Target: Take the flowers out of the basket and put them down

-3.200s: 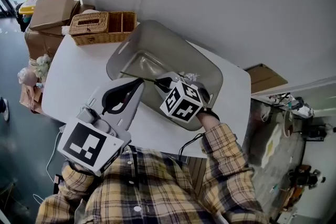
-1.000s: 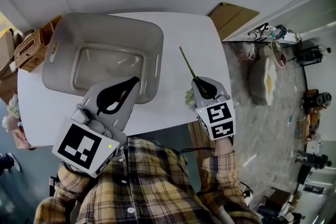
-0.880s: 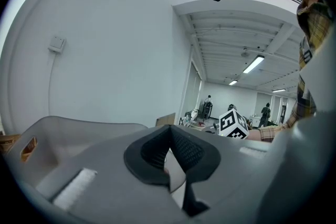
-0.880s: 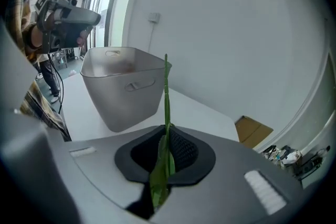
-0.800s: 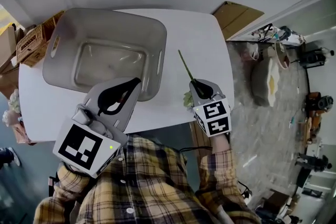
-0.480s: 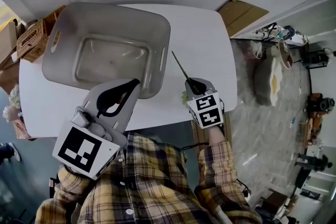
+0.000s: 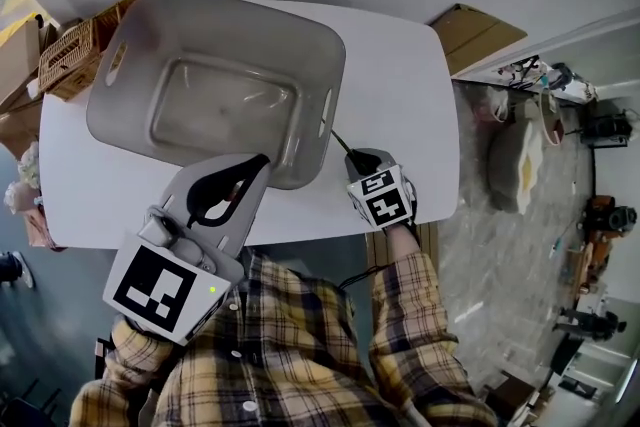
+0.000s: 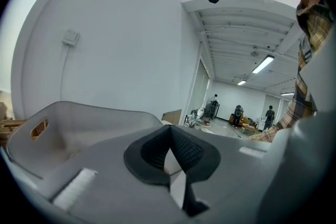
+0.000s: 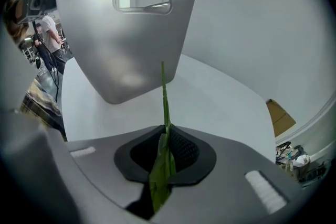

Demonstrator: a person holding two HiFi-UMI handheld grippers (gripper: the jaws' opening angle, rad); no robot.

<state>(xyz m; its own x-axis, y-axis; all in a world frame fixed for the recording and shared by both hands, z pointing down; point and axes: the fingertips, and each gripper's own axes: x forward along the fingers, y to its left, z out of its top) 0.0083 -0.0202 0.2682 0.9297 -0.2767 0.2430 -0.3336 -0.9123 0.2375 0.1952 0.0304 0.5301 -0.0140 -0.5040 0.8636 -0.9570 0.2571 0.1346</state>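
Note:
The grey plastic basket stands on the white table and looks empty inside. My right gripper is low over the table just right of the basket, near the front edge. A flower's green stem runs between its pads, pointing at the basket's handle wall, and a leaf hangs behind them. The jaws are opening but still pinch the stem. The bloom is hidden under the gripper. My left gripper hovers shut and holds nothing by the basket's front wall.
A wicker box and cardboard boxes sit off the table's far left corner. A flat piece of cardboard leans by the wall at right. Cluttered floor lies beyond the table's right edge.
The right gripper lifted the flower out of the basket, then over the last second came leftward and lower, close to the basket's right wall. The left gripper has stayed put.

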